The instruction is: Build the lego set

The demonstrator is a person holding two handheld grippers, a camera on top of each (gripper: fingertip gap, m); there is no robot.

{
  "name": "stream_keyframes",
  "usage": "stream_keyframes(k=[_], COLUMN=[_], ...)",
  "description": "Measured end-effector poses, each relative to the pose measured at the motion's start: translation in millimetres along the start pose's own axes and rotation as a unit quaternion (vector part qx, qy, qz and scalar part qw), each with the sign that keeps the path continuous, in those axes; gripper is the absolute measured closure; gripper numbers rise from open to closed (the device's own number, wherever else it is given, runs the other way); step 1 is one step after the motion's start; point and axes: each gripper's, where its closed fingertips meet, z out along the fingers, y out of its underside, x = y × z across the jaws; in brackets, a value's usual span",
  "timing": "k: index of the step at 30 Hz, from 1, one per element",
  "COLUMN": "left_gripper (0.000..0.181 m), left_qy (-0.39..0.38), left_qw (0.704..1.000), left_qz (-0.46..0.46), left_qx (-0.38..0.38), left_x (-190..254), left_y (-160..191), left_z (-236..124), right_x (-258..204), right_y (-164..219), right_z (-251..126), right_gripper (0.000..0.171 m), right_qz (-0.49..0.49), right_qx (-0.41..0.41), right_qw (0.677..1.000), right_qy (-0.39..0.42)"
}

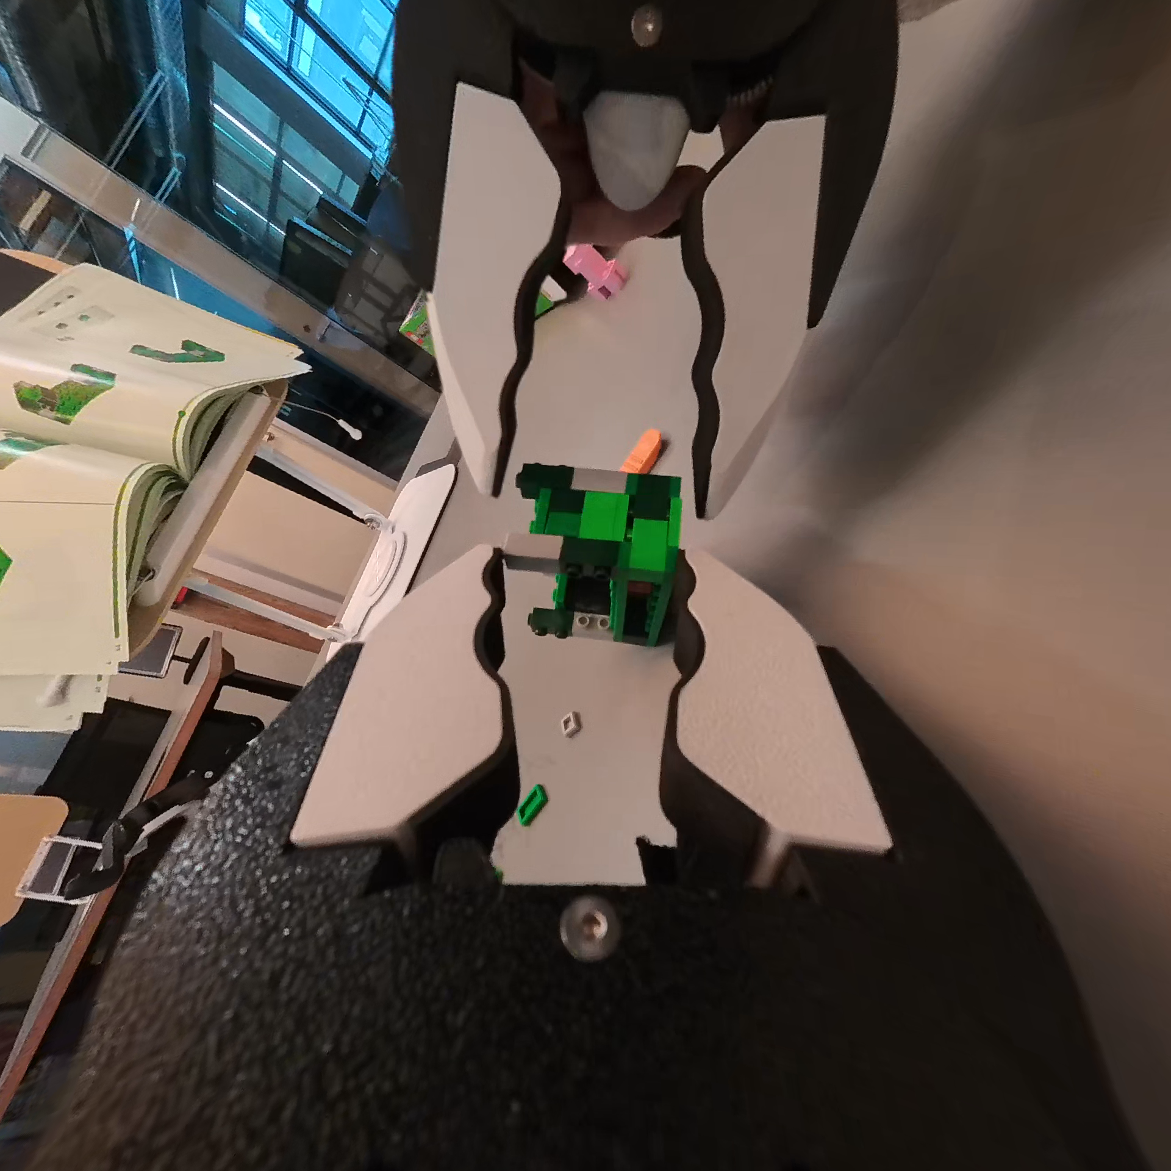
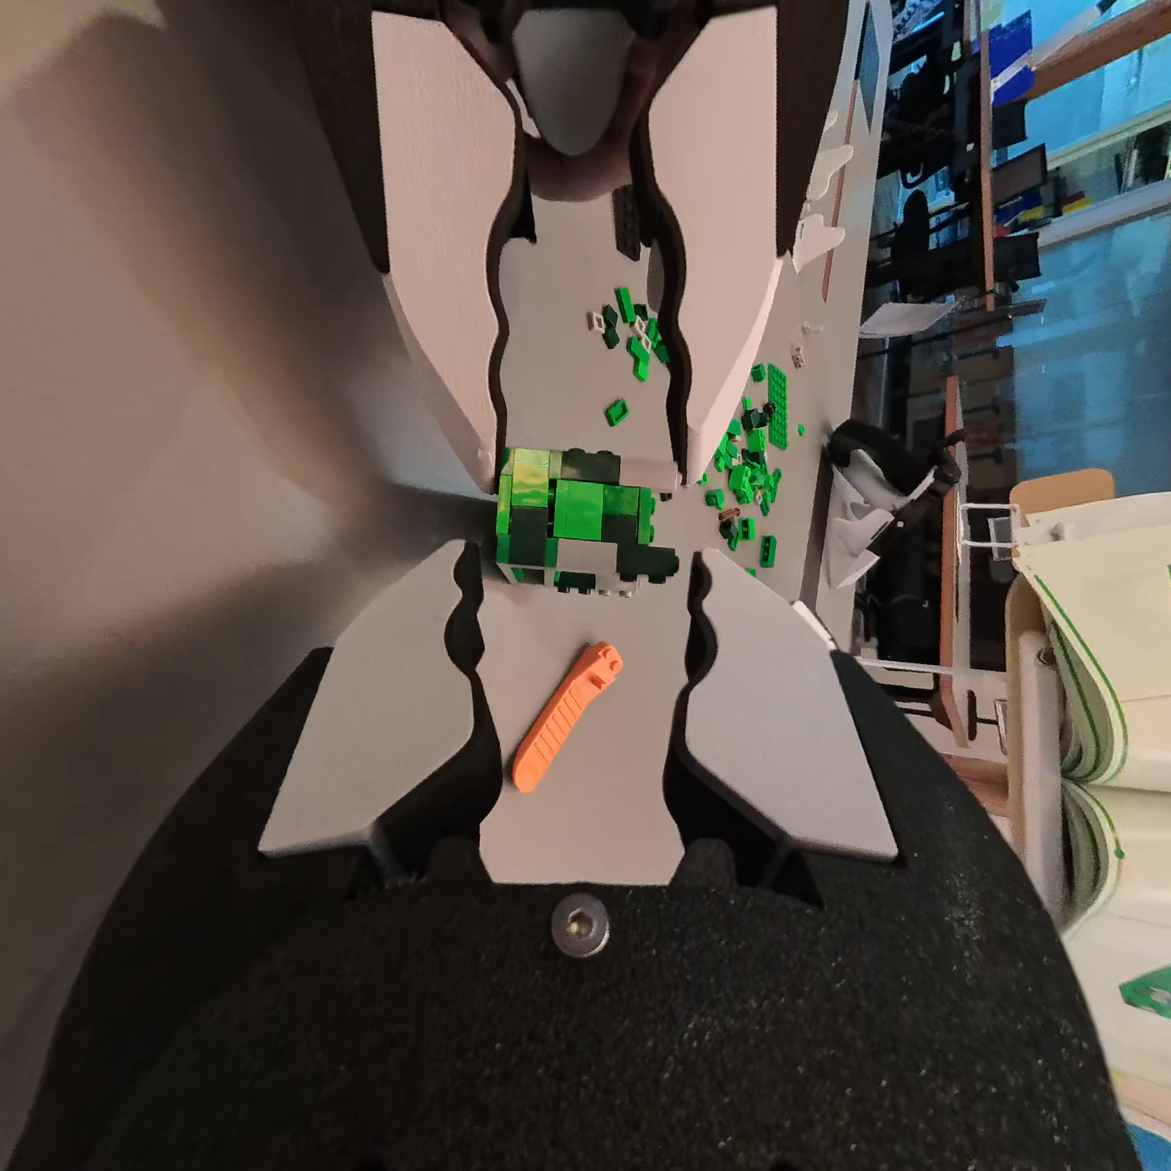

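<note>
On the white table (image 1: 589,716) we framed the green lego block (image 1: 605,551) between both wide-spread grippers, left (image 1: 589,557) and right (image 2: 583,557), judging that gripping it came next.

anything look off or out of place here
Nothing looks damaged. The green model sits between both open grippers, left and right. Loose bricks are scattered on the table, and an orange separator lies apart from them.
</note>
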Motion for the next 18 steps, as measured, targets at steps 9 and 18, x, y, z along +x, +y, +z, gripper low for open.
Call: stream_keyframes(k=[9, 18], left_gripper=[0.130, 0.130], left_qy=[0.005, -0.003], left_qw=[1.000, 1.000], left_qz=[0.003, -0.009], left_qx=[0.005, -0.014], left_x=[1.3, -1.4], left_y=[-1.6, 0.3], left_z=[-0.2, 1.6], right_x=[-0.3, 2.7], right_y=[-0.2, 3.2], right_z=[0.6, 1.0], right_gripper=[0.117, 0.117], right_qz=[-0.016, -0.003], right_qx=[-0.001, -0.022], right_qw=[1.000, 1.000], right_qy=[0.004, 0.005])
